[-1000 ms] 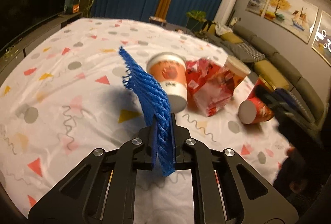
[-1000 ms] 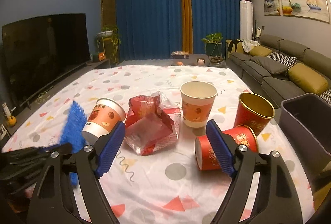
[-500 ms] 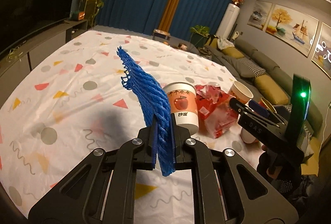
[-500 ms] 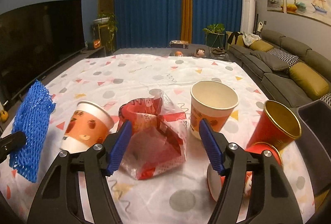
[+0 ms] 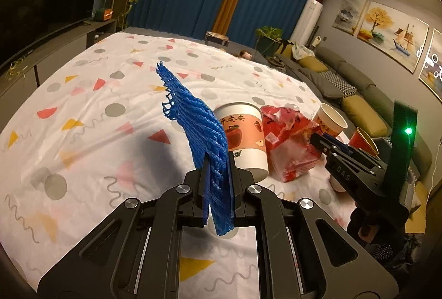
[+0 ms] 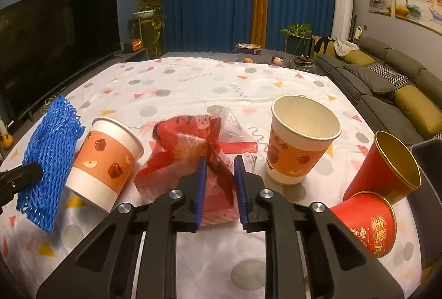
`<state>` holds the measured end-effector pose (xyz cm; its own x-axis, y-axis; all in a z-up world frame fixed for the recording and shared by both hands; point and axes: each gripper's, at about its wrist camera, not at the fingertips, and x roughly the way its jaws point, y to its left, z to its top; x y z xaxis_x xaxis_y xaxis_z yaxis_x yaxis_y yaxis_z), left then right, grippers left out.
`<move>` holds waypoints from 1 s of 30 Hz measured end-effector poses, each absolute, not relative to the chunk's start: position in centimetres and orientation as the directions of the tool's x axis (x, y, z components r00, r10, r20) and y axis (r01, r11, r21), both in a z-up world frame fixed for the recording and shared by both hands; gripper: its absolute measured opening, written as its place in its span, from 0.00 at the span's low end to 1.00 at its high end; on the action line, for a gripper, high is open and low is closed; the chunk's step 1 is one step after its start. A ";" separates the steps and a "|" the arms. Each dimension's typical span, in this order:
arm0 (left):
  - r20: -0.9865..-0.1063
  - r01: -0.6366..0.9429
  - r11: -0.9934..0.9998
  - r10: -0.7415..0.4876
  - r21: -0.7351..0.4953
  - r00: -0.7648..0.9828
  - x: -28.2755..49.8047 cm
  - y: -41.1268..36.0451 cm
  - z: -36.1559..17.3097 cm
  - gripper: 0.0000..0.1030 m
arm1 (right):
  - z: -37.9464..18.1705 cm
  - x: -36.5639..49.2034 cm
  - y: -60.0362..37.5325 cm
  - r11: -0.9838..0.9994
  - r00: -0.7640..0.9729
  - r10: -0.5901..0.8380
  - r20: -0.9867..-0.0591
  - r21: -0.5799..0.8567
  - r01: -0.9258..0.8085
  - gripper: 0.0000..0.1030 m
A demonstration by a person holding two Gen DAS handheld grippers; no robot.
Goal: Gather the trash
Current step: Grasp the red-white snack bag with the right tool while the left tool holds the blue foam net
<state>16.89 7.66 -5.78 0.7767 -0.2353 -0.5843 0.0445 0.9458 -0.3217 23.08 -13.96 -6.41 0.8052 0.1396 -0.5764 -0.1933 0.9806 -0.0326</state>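
My left gripper (image 5: pixel 217 160) is shut on a blue foam net (image 5: pixel 197 122), held above the patterned cloth; the net also shows at the left of the right wrist view (image 6: pixel 49 158). My right gripper (image 6: pixel 220 160) has closed around a red plastic wrapper (image 6: pixel 193 152), which lies between its blue pads. A tipped orange-and-white paper cup (image 6: pixel 106 163) lies left of the wrapper. An upright matching cup (image 6: pixel 301 138) stands to its right. Two red cups (image 6: pixel 384 169) lie at the far right.
The cloth-covered table (image 6: pixel 210 83) stretches back toward the blue curtains. A dark bin (image 6: pixel 431 158) sits at the right edge beside the red cups. A grey sofa (image 6: pixel 386 83) runs along the right; a TV (image 6: pixel 58 31) stands at the left.
My right gripper moved forward to the red wrapper and closed its jaws on it. My left gripper lifted and tilted up with the blue net.
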 end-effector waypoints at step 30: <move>-0.535 0.066 0.954 -0.220 -0.292 0.816 13.6 7.0 -3.3 0.09 | -0.7 13.4 -16.2 0.969 0.888 0.224 -0.402 -0.006 -0.247 0.06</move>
